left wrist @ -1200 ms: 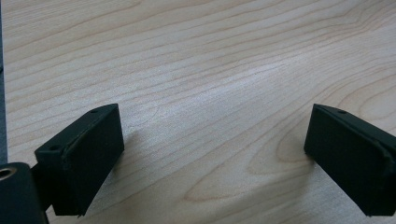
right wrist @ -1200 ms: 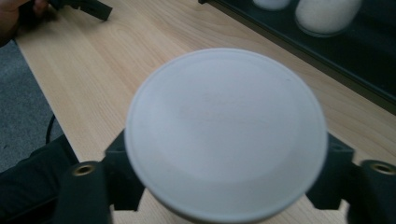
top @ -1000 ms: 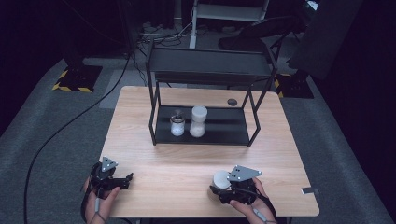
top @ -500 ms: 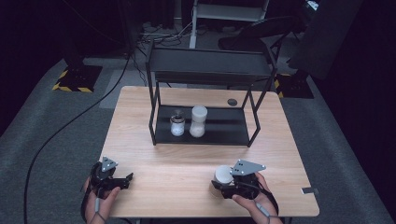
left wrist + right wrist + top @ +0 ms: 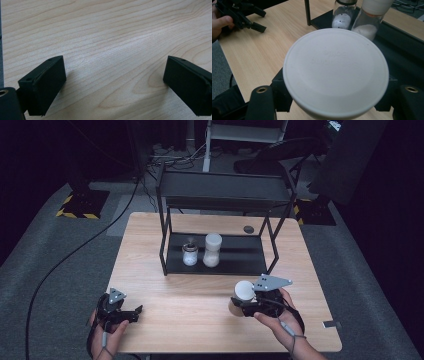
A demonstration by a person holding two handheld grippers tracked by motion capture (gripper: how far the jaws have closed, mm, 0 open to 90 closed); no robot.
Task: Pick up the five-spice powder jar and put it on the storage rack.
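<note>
High view, left to right: your left gripper (image 5: 131, 312) sits low at the near left corner of the counter (image 5: 200, 300), its jaws spread wide with nothing between them. In the left gripper view those two black jaws stand far apart over bare wood grain.

Toward the middle, at the back, a black metal rack (image 5: 220, 255) stands on the counter. On its lower shelf a small glass jar (image 5: 189, 254) with a dark top stands just beside a taller white-capped jar (image 5: 212, 250), both holding white powder at the bottom.

At the near right, your right gripper (image 5: 241, 306) is clamped on a white-lidded jar (image 5: 242, 295), held in front of the rack and well apart from it. In the right gripper view the jar's round white lid (image 5: 335, 70) sits between the jaws, with the two shelved jars beyond it and your left hand (image 5: 220, 22) at the upper left.
</note>
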